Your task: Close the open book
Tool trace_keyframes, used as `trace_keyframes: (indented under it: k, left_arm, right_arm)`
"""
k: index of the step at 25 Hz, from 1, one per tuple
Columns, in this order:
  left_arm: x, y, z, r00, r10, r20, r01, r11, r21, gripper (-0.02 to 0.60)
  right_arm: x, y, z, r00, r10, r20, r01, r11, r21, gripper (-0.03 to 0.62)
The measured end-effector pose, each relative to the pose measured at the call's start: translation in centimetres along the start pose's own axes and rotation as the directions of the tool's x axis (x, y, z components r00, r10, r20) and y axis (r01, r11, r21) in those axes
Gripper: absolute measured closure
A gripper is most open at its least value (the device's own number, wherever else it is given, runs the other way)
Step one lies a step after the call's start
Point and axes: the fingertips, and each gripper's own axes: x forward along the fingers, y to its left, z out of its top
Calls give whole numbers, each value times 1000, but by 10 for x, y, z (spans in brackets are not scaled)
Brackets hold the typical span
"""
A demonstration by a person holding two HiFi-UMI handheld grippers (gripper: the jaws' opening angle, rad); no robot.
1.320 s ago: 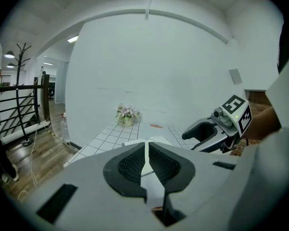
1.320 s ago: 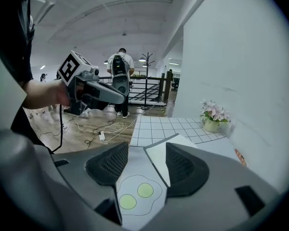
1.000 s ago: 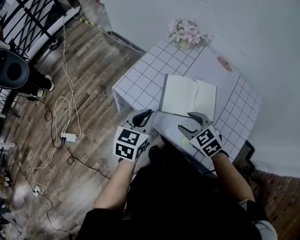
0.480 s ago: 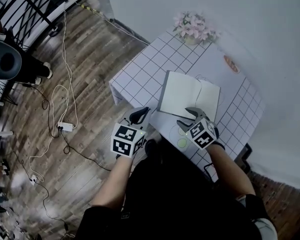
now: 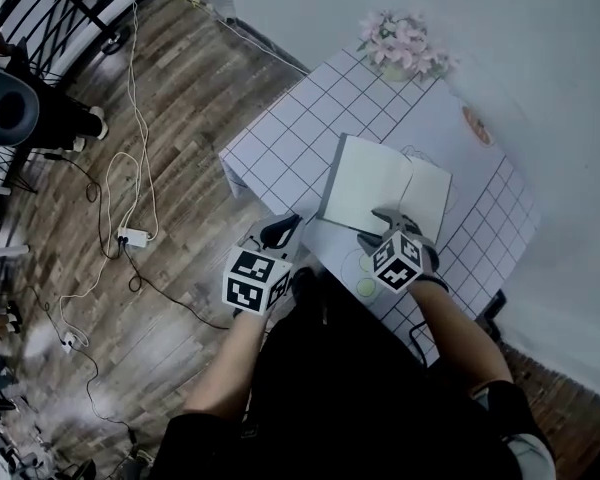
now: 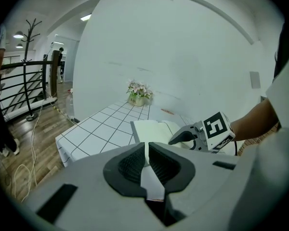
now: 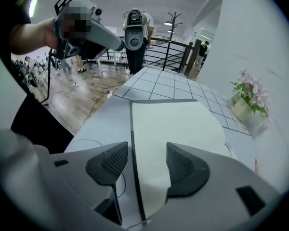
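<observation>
Open book (image 5: 382, 176) flat on gridded counter (image 5: 280, 133), right tongs (image 5: 392, 219) spread wide above its near edge, left tongs (image 5: 285, 228) closed, empty, by counter's near-left edge

Indoor open-plan workspace, of the office or studio type. Wood-plank floor (image 5: 195, 108) fills the left of the head view, with loose cables (image 5: 132, 68) and a power strip (image 5: 132, 236) lying on it. Black railing (image 5: 40, 8) stands at upper left. A cloth-covered table (image 5: 280, 133) sits against a plain white wall (image 5: 540, 28) at upper right.
</observation>
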Motion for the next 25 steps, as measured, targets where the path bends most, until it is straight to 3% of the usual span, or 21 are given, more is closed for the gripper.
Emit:
trace_keyframes:
  k: [8, 13, 16, 19, 22, 25]
  left_arm:
    - [6, 3, -6, 1000, -8, -17, 8, 1000, -9, 549]
    - [8, 4, -1, 1000, -14, -15, 15, 1000, 7, 549]
    - [7, 4, -1, 1000, -14, -12, 14, 1000, 7, 549]
    - [5, 0, -2, 1000, -21, -12, 22, 1000, 7, 549]
    - [5, -3, -4, 999, -31, -17, 31, 999, 13, 549]
    - [5, -5, -5, 999, -33, -19, 33, 999, 17, 549]
  right_arm:
    - [6, -6, -1, 998, 57, 14, -58, 998, 14, 359]
    - [4, -11, 1, 992, 114, 47, -117, 991, 57, 402]
    - [3, -3, 2, 988, 147, 43, -148, 989, 23, 455]
    - [-1, 6, 4, 978, 193, 80, -200, 976, 90, 574]
    - [-4, 3, 5, 984, 154, 91, -164, 980, 116, 569]
    - [-3, -6, 6, 998, 56, 39, -57, 998, 5, 463]
